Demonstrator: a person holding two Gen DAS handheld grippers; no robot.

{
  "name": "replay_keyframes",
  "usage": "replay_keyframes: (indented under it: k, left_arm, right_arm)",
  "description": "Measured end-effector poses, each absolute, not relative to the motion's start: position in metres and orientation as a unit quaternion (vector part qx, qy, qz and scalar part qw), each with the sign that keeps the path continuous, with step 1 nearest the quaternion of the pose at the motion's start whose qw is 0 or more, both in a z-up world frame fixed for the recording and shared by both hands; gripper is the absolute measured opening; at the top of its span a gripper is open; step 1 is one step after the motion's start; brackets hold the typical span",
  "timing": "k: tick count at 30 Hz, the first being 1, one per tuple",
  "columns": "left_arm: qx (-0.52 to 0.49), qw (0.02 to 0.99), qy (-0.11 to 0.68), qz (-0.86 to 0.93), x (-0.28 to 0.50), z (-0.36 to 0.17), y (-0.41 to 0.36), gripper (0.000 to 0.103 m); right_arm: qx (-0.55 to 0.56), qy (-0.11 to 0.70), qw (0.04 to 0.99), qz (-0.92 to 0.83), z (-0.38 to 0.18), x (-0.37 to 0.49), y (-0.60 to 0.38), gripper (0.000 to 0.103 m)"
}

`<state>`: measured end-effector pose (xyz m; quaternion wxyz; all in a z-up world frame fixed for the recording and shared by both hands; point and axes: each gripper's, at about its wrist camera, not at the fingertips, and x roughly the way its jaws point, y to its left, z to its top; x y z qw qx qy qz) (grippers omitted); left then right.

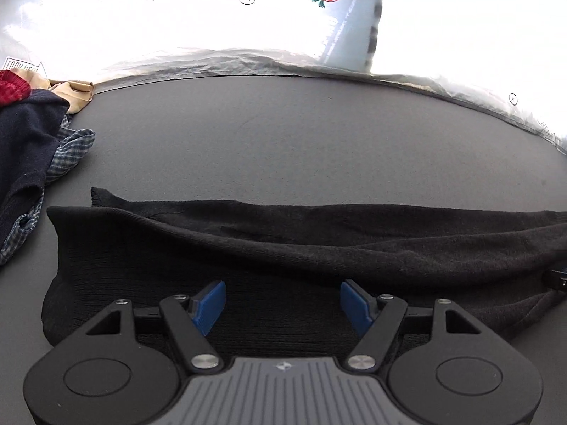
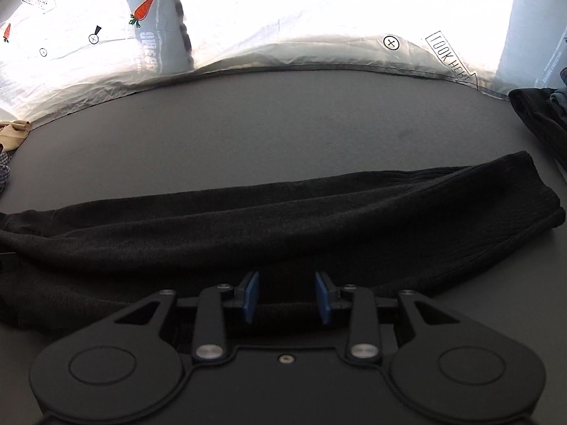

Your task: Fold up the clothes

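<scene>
A black knit garment (image 1: 283,248) lies in a long folded band across the dark grey table (image 1: 283,134); it also shows in the right wrist view (image 2: 283,219). My left gripper (image 1: 282,301) is open, its blue pads wide apart just above the garment's near left part. My right gripper (image 2: 287,295) is open with a narrower gap, over the garment's near edge toward its right end. Neither holds cloth. A bit of the right gripper (image 1: 558,279) shows at the right edge of the left wrist view.
A pile of clothes (image 1: 32,134), navy, checked, red and tan, sits at the left. Another dark pile (image 2: 542,120) sits at the far right. A white printed sheet (image 1: 248,28) hangs behind the table's far edge.
</scene>
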<state>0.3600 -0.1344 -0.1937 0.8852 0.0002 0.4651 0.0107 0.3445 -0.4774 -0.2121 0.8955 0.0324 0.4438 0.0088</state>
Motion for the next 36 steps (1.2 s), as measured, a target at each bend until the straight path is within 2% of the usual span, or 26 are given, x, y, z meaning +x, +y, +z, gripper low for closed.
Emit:
replay_keyframes:
  k: [2, 6, 9, 22, 24, 26, 31, 36]
  left_arm:
    - [0.009, 0.881, 0.473, -0.008, 0.367, -0.202, -0.145, 0.072]
    - [0.025, 0.879, 0.476, -0.023, 0.381, -0.213, -0.158, 0.073]
    - [0.023, 0.879, 0.476, -0.020, 0.393, -0.217, -0.158, 0.076]
    - [-0.034, 0.884, 0.465, 0.039, 0.463, -0.217, -0.134, 0.078]
    - [-0.041, 0.884, 0.463, 0.039, 0.460, -0.213, -0.130, 0.078]
    - [-0.039, 0.884, 0.464, 0.033, 0.453, -0.209, -0.128, 0.083]
    - [-0.005, 0.887, 0.458, 0.056, 0.420, -0.201, -0.115, 0.083]
    - [-0.040, 0.884, 0.452, 0.116, 0.395, -0.188, -0.066, 0.085]
  right_arm:
    - [0.021, 0.447, 0.894, 0.018, -0.213, 0.348, -0.471, 0.053]
    - [-0.011, 0.449, 0.893, 0.032, -0.215, 0.361, -0.464, 0.071]
    - [-0.020, 0.450, 0.892, 0.033, -0.217, 0.376, -0.462, 0.079]
    - [0.004, 0.438, 0.899, -0.008, -0.220, 0.437, -0.472, 0.093]
    - [0.006, 0.436, 0.900, -0.013, -0.217, 0.430, -0.473, 0.099]
    - [0.005, 0.439, 0.898, -0.013, -0.216, 0.417, -0.473, 0.101]
    - [0.013, 0.465, 0.885, -0.010, -0.225, 0.382, -0.469, 0.102]
    - [0.017, 0.472, 0.881, -0.019, -0.229, 0.364, -0.473, 0.103]
